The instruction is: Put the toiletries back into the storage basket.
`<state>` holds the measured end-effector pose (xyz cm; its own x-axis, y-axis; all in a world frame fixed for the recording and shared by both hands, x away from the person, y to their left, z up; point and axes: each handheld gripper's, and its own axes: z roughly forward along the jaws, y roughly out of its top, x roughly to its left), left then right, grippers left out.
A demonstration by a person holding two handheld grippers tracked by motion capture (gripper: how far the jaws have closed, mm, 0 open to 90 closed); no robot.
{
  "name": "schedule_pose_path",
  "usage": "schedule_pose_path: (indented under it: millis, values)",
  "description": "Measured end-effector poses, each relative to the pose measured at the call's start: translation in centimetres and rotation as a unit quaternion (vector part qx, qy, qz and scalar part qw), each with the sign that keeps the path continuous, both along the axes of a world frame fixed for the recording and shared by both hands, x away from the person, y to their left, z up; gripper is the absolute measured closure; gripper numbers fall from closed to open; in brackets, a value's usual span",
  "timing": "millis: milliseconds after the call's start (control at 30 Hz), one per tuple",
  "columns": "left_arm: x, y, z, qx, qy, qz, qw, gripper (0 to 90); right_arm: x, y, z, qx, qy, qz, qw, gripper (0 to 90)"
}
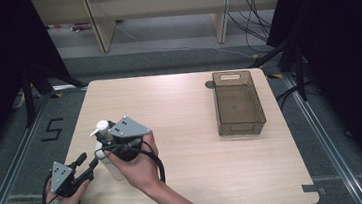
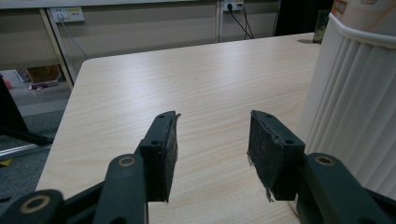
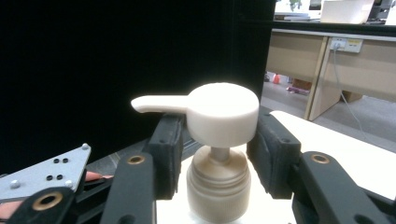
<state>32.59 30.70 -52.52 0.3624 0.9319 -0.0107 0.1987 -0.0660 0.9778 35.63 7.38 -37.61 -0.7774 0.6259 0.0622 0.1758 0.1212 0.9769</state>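
A white pump bottle stands upright near the table's front left. Its ribbed side rises just right of my left gripper, which stands open and low over the wood with nothing between its pads. In the high view the left gripper points at the bottle's base from the left. My right gripper comes at the bottle's top from the right. In the right gripper view the pump head and neck sit between the right gripper's jaws, with a thin gap at each pad.
A brown see-through bin stands at the table's back right, with nothing seen in it. Desks and cables lie beyond the far edge. Black curtains hang at both sides.
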Motion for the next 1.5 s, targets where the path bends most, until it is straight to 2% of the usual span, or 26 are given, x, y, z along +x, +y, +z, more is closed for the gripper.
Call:
schedule_pose_path:
  millis: [67, 133, 200, 300, 367, 467, 567, 600, 767, 833, 900, 933, 967, 1033, 1133, 1167, 1200, 1267, 1300, 1333, 1367, 1467, 1500]
  values:
    - [0.0, 0.0, 0.0, 0.000, 0.000, 0.000, 1.0000, 51.6, 0.1, 0.0, -0.1, 0.002, -0.007, -0.002, 1.0000, 59.6]
    - [0.0, 0.0, 0.0, 0.001, 0.001, -0.001, 1.0000, 51.6, -0.1, 0.0, -0.1, 0.007, 0.000, -0.005, 1.0000, 60.0]
    - [0.0, 0.0, 0.0, 0.001, 0.001, -0.001, 1.0000, 51.6, -0.1, 0.0, -0.2, 0.010, -0.005, -0.003, 0.9999, 60.2]
    - [0.0, 0.0, 0.0, 0.001, 0.000, -0.001, 1.0000, 51.7, -0.2, -0.2, -0.2, 0.015, -0.001, -0.004, 0.9999, 60.4]
    - [0.0, 0.0, 0.0, 0.001, 0.001, -0.001, 1.0000, 51.8, -0.2, -0.4, -0.2, 0.011, -0.006, -0.005, 0.9999, 60.5]
    - [0.0, 0.0, 0.0, 0.001, 0.001, -0.001, 1.0000, 51.8, -0.3, -0.9, -0.1, 0.017, 0.001, -0.010, 0.9998, 60.6]
    - [0.0, 0.0, 0.0, 0.001, 0.001, 0.000, 1.0000, 51.9, -0.1, -1.8, 0.6, 0.026, -0.007, -0.010, 0.9996, 60.6]
    - [0.0, 0.0, 0.0, 0.001, 0.001, 0.000, 1.0000, 51.9, -0.1, -2.2, 0.9, 0.022, -0.018, -0.019, 0.9994, 60.6]
    - [0.0, 0.0, 0.0, 0.003, 0.001, 0.001, 1.0000, 51.9, -0.1, -3.4, 1.6, 0.021, -0.029, -0.031, 0.9989, 60.6]
    - [0.0, 0.0, 0.0, 0.002, 0.000, 0.000, 1.0000, 51.8, -0.1, -4.4, 2.1, 0.030, -0.028, -0.043, 0.9983, 60.6]
    - [0.0, 0.0, 0.0, 0.002, 0.000, 0.002, 1.0000, 51.8, -0.2, -5.2, 2.5, 0.027, -0.024, -0.053, 0.9979, 60.6]
    - [0.0, 0.0, 0.0, 0.002, 0.000, 0.003, 1.0000, 51.8, -0.1, -5.5, 2.6, 0.029, -0.035, -0.054, 0.9975, 60.6]
    - [0.0, 0.0, 0.0, 0.002, 0.000, 0.003, 1.0000, 51.8, -0.2, -5.9, 2.8, 0.030, -0.027, -0.058, 0.9975, 60.6]
    - [0.0, 0.0, 0.0, 0.003, -0.001, 0.002, 1.0000, 51.8, -0.1, -6.8, 3.1, 0.033, -0.032, -0.065, 0.9968, 60.6]
    - [0.0, 0.0, 0.0, 0.003, 0.000, 0.003, 1.0000, 51.8, -0.3, -7.9, 3.4, 0.038, -0.019, -0.082, 0.9957, 60.6]
    - [0.0, 0.0, 0.0, 0.003, 0.000, 0.003, 1.0000, 51.8, -0.3, -7.9, 3.4, 0.038, -0.019, -0.082, 0.9957, 60.6]
    - [0.0, 0.0, 0.0, 0.003, 0.000, 0.004, 1.0000, 51.8, -0.1, -8.8, 3.7, 0.036, -0.030, -0.087, 0.9951, 60.6]
    - [0.0, 0.0, 0.0, 0.003, 0.000, 0.004, 1.0000, 51.8, -0.2, -9.0, 3.8, 0.041, -0.025, -0.092, 0.9946, 60.6]
    - [0.0, 0.0, 0.0, 0.002, 0.000, 0.004, 1.0000, 51.8, 0.0, -9.7, 4.0, 0.033, -0.041, -0.101, 0.9935, 60.6]
    - [0.0, 0.1, 0.0, 0.001, -0.001, 0.005, 1.0000, 51.8, -0.1, -10.4, 4.1, 0.036, -0.031, -0.107, 0.9932, 60.6]
    - [0.0, 0.1, 0.0, 0.001, -0.001, 0.005, 1.0000, 51.8, -0.1, -10.4, 4.1, 0.036, -0.031, -0.107, 0.9932, 60.6]
    - [0.0, 0.0, 0.0, -0.002, 0.003, 0.006, 1.0000, 51.6, -0.1, -12.0, 4.4, 0.040, -0.037, -0.121, 0.9912, 60.6]
    - [0.0, 0.0, 0.0, -0.002, 0.003, 0.006, 1.0000, 51.6, -0.3, -12.3, 4.5, 0.044, -0.031, -0.126, 0.9905, 60.6]
